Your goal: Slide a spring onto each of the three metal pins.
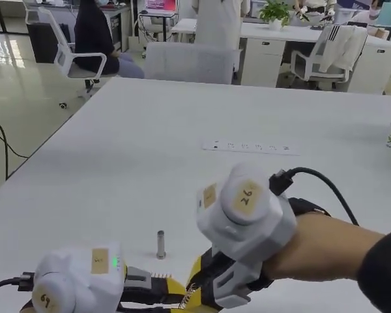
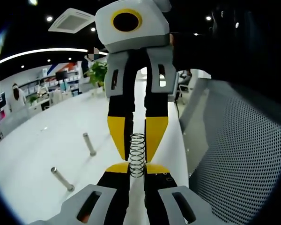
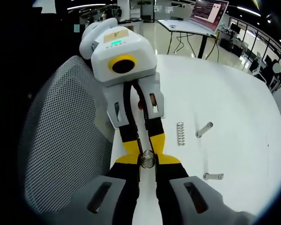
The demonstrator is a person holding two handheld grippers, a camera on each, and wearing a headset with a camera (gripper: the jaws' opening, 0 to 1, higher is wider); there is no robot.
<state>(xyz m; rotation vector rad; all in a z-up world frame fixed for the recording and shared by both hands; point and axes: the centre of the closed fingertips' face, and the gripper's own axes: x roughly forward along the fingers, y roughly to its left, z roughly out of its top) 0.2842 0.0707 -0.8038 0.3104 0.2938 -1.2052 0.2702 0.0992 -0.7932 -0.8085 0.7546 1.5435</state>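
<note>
A small steel spring (image 2: 137, 154) hangs between my two grippers, which meet tip to tip at the table's near edge. My left gripper (image 2: 137, 171) is shut on its lower end. My right gripper (image 2: 137, 140) comes in from above with its yellow fingers closed on the upper coils. The right gripper view shows the spring (image 3: 147, 159) end-on between my right gripper (image 3: 147, 166) and left gripper (image 3: 146, 152). One metal pin (image 1: 161, 244) stands just beyond them. A second spring (image 3: 180, 133) lies loose by a pin (image 3: 204, 130), and another pin (image 3: 213, 176) lies nearer.
The white table (image 1: 182, 163) stretches away with a power strip (image 1: 251, 147) at mid-depth. A grey mesh chair back (image 3: 65, 131) stands close against the near edge, beside the grippers. Office chairs, desks and a seated person are beyond the far edge.
</note>
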